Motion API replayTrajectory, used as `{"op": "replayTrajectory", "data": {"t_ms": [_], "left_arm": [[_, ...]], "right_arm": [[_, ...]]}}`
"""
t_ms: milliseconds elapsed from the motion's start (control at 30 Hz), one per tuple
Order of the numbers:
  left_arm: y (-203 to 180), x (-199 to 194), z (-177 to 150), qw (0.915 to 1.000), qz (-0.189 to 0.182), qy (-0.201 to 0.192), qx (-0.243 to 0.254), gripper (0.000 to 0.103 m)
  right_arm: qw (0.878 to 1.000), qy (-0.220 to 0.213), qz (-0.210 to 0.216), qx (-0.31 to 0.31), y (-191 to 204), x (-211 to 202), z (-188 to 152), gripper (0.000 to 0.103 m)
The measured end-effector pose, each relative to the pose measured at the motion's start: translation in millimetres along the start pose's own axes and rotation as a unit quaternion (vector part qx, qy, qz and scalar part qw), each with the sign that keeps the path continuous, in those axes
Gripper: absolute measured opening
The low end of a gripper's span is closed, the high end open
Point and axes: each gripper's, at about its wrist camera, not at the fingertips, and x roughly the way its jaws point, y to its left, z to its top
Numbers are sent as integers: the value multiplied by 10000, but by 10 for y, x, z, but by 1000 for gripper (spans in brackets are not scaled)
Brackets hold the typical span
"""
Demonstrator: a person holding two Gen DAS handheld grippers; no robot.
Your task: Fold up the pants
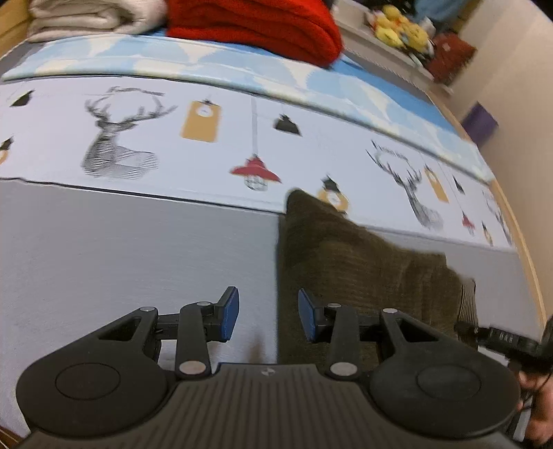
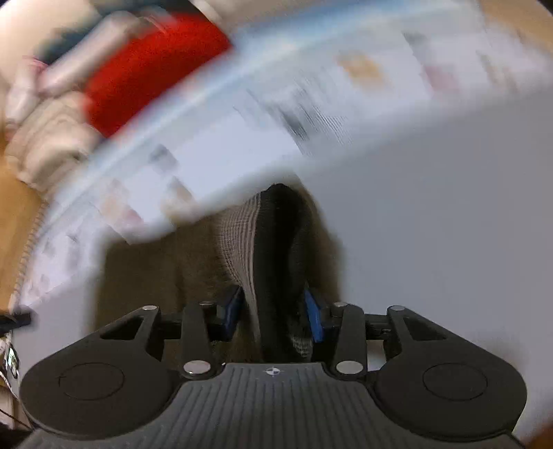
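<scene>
The pants (image 1: 349,255) are dark olive-brown corduroy and lie on the grey sheet (image 1: 138,248), right of centre in the left wrist view. My left gripper (image 1: 268,316) is open and empty, just above the sheet at the pants' left edge. In the blurred right wrist view my right gripper (image 2: 274,316) is shut on a bunched part of the pants (image 2: 273,241), where the pale checked lining and a dark fold show between the blue pads (image 2: 316,319). The right gripper (image 1: 497,340) also shows at the lower right of the left wrist view.
A printed cloth with deer and lamps (image 1: 207,138) lies beyond the grey sheet. A folded red blanket (image 1: 255,27) and a cream one (image 1: 90,17) sit at the far edge. Yellow soft toys (image 1: 401,27) are on a shelf. The bed's wooden edge (image 1: 518,241) runs along the right.
</scene>
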Motion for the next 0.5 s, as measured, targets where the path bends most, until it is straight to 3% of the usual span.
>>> {"op": "replayTrajectory", "data": {"t_ms": [67,167,267,367,433,500], "left_arm": [[-121,69,-40,9995,-27,128,292,42],[-303,155,-114,9963,-107,289,797,42],[-458,248,-224,9911,-246,499,1208,42],[-644,417,-408,9786,-364,920,1806,42],[-739,633,-602,9624,-48,1436,2306,41],[-780,745,-678,9535,188,1589,2554,41]], "right_arm": [[9995,-148,271,76,-70,-73,-2,49],[9977,-511,235,-387,4,-197,0,53],[9981,-365,276,-423,-11,-131,9,61],[9991,-11,209,-366,22,54,31,64],[9992,129,67,-371,-20,95,-7,71],[9995,151,109,-256,-36,87,0,72]]}}
